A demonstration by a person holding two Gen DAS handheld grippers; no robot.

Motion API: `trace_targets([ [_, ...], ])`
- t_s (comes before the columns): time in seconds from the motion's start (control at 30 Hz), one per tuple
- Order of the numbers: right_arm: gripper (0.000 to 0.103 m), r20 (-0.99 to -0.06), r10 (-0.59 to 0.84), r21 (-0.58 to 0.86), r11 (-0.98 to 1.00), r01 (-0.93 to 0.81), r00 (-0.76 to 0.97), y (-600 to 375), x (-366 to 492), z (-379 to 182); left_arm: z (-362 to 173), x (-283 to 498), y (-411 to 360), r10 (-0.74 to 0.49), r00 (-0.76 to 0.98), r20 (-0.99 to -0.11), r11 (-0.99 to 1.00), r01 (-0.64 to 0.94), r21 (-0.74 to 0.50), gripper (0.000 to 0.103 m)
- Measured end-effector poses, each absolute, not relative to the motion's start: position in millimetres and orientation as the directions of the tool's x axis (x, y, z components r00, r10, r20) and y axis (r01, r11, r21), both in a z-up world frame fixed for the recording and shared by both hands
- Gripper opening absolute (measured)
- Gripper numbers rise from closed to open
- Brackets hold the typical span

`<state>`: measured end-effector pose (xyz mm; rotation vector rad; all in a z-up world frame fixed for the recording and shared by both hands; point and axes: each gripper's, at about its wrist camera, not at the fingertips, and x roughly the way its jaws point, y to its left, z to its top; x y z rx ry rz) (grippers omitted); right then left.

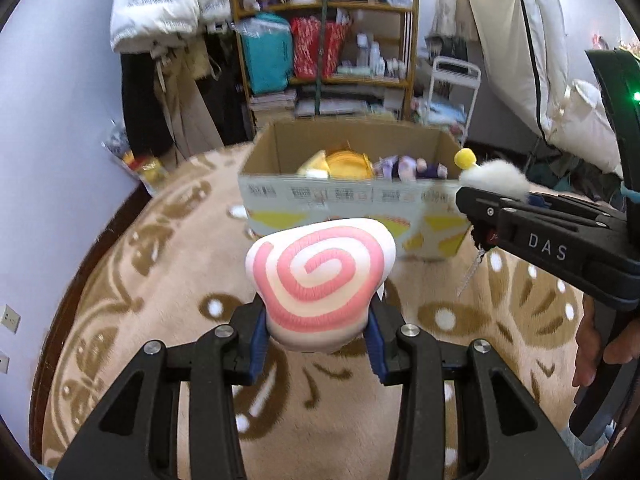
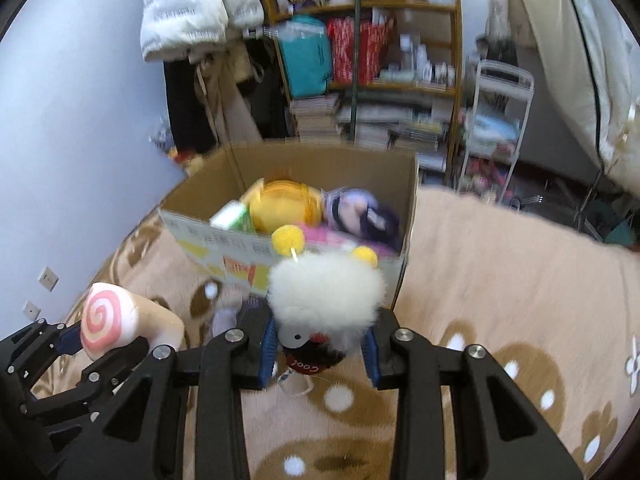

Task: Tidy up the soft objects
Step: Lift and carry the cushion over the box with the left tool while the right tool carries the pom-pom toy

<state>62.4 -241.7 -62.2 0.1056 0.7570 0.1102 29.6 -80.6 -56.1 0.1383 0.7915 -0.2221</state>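
My left gripper [image 1: 318,344] is shut on a white plush with a pink spiral [image 1: 320,276], held above the rug in front of the cardboard box [image 1: 352,196]; it also shows in the right wrist view [image 2: 106,318]. My right gripper [image 2: 320,350] is shut on a fluffy white plush with yellow pom-poms [image 2: 326,294], held just before the box [image 2: 296,184]. The right gripper [image 1: 468,204] shows at the right of the left wrist view, level with the box's front right corner. The box holds a yellow plush [image 2: 284,204] and a purple doll [image 2: 360,212].
A beige patterned rug [image 2: 500,280] covers the floor. Behind the box stand a crowded wooden shelf [image 2: 368,60], hanging clothes [image 2: 192,12] and a white cart [image 2: 496,120]. A wall is at the left, bedding [image 1: 540,60] at the right.
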Motion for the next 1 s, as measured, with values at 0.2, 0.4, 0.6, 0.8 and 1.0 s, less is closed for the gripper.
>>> trace_targets([
  [0.2,0.037,-0.604,0.126,0.121,0.99,-0.065,0.787,-235.7,56.5,-35.8,-32.4,34.0,-72.6,-0.166,0.739,-0.653,0.972,0.234,0.018,0.04],
  [0.4,0.037,-0.56,0.121,0.116,0.991,-0.067,0.82,-233.3,56.0,-20.4,-6.5,44.6,-64.2,-0.169,0.794,-0.583,0.976,0.219,0.016,0.04],
  [0.6,0.037,-0.503,0.093,0.091,0.994,-0.054,0.859,-233.9,57.0,-3.1,9.2,58.8,-65.0,-0.176,0.816,-0.551,0.973,0.23,0.03,0.04],
  [0.8,0.037,-0.465,0.072,0.077,0.996,-0.041,0.883,-239.4,63.1,8.5,19.7,76.9,-64.2,-0.172,0.831,-0.529,0.975,0.221,0.03,0.041],
  [1.0,0.037,-0.43,0.072,0.079,0.996,-0.042,0.9,-248.0,75.8,20.5,27.1,94.4,-66.0,-0.164,0.848,-0.503,0.975,0.218,0.051,0.041],
])
